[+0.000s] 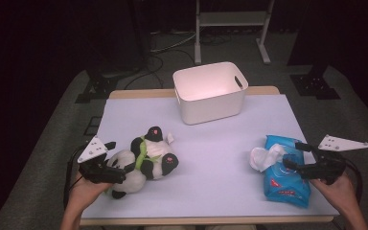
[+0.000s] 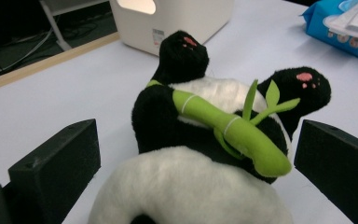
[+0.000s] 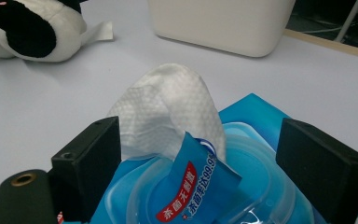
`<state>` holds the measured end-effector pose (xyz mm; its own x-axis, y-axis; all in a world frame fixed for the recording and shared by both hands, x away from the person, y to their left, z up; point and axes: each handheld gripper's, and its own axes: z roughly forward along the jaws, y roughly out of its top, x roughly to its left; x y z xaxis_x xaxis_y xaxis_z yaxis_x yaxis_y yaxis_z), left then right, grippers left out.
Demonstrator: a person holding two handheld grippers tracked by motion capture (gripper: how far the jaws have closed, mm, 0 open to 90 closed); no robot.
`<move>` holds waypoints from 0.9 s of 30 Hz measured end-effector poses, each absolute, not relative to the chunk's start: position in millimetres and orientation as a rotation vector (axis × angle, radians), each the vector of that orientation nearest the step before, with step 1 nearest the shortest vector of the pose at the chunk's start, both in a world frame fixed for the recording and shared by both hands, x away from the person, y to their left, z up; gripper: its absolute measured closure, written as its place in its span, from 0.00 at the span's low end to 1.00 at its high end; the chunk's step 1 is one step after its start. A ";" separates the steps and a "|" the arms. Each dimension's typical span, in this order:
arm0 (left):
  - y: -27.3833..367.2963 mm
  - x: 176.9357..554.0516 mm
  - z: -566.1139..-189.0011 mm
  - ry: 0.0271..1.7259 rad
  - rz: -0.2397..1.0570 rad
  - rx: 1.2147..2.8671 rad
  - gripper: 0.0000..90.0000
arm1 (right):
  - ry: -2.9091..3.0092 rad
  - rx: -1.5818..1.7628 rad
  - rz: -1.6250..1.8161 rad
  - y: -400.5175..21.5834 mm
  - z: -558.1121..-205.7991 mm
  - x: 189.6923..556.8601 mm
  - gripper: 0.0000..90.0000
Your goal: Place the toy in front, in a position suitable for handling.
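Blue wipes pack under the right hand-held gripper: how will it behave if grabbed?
The wipes pack looks like a soft film pouch, so it will probably sag and crumple. The glossy lid may be slippery. The loose wipe sticking out would likely pull free rather than lift it.

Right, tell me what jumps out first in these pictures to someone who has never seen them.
A plush panda holding a green bamboo stalk lies at the near left of the table, with the left gripper open around its white head. At the near right, a blue pack of wet wipes has one wipe pulled up, the right gripper open over it. A white bin stands at the far middle.
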<state>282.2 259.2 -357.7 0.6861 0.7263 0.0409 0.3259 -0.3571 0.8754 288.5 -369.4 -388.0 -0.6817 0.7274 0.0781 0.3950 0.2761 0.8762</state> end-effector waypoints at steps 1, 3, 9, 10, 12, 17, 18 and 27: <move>259.7 283.5 -356.7 0.811 0.535 1.967 0.00 | 2.213 1.021 1.368 -369.4 -388.0 288.5 0.14; 259.9 286.5 -354.6 0.809 0.536 1.985 0.00 | 2.215 1.023 1.373 -370.3 -388.3 288.9 0.14; 256.0 292.1 -347.3 0.762 0.515 2.010 0.00 | 2.224 1.019 1.360 -368.9 -386.7 287.9 0.14; 254.9 292.5 -346.4 0.755 0.508 2.010 0.00 | 2.224 1.019 1.360 -368.9 -386.7 287.9 0.14; 252.1 293.5 -345.7 0.738 0.493 2.017 0.00 | 2.223 1.011 1.362 -368.0 -385.8 288.5 0.14; 244.9 294.0 -347.5 0.700 0.458 2.046 0.00 | 2.227 1.010 1.365 -366.3 -385.3 288.9 0.14; 242.9 293.6 -348.4 0.694 0.451 2.050 0.00 | 2.227 1.010 1.365 -366.3 -385.3 288.9 0.14; 234.8 296.1 -358.7 0.661 0.451 2.120 0.09 | 2.238 0.994 1.362 -362.6 -385.0 289.6 0.14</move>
